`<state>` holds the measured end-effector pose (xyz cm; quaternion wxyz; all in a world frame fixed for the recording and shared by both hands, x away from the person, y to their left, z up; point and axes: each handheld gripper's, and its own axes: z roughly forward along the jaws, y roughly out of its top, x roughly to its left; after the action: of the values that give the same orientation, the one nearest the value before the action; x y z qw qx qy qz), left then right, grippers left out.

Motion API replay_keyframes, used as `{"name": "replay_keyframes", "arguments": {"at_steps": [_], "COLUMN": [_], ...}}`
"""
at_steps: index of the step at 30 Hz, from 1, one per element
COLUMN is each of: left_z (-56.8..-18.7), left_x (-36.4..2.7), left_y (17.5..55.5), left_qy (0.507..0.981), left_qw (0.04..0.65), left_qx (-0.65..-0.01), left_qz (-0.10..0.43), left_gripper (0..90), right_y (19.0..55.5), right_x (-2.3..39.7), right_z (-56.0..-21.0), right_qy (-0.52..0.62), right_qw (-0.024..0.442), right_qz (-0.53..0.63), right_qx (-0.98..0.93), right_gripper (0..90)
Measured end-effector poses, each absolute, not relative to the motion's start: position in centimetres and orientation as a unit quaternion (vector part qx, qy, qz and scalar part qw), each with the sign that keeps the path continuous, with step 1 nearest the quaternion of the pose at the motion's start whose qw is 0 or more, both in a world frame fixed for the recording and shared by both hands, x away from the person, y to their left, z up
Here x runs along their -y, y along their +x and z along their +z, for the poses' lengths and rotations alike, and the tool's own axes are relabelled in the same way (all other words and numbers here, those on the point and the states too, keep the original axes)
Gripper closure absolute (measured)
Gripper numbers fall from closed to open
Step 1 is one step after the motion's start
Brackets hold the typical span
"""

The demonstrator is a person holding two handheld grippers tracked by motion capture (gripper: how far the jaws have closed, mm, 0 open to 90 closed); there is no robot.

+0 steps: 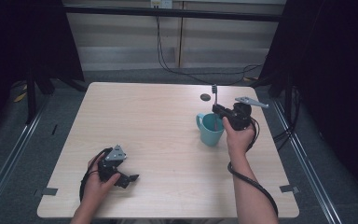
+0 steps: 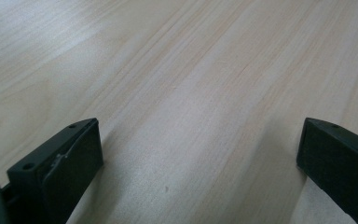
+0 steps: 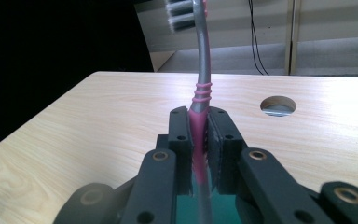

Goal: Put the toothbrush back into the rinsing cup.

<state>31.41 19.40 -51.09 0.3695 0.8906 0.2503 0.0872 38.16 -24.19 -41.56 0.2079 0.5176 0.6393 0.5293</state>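
Near the table's front-left corner, the left gripper rests low on the wood, held in the person's left hand; its jaws stand wide apart with bare tabletop between them; farther back, toward the right edge, the right gripper is clenched on the pink grip of a toothbrush, held upright over a teal mug; its bristled head points up; beyond the mug, a round hole lies near the far edge.
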Motion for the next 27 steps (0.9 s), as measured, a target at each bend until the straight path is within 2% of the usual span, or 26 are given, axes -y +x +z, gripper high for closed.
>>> {"name": "replay_keyframes", "arguments": {"at_steps": [27], "left_z": [-51.1], "left_x": [-19.4], "left_y": [31.4], "left_qy": [0.891], "left_qw": [0.37], "left_qx": [-0.25], "left_qz": [0.087], "left_gripper": [0.0], "right_y": [37.9], "right_x": [24.6], "right_z": [-43.6], "right_qy": [0.524], "right_qw": [0.206], "right_qz": [0.521], "right_qx": [-0.642], "right_gripper": [81.0]}}
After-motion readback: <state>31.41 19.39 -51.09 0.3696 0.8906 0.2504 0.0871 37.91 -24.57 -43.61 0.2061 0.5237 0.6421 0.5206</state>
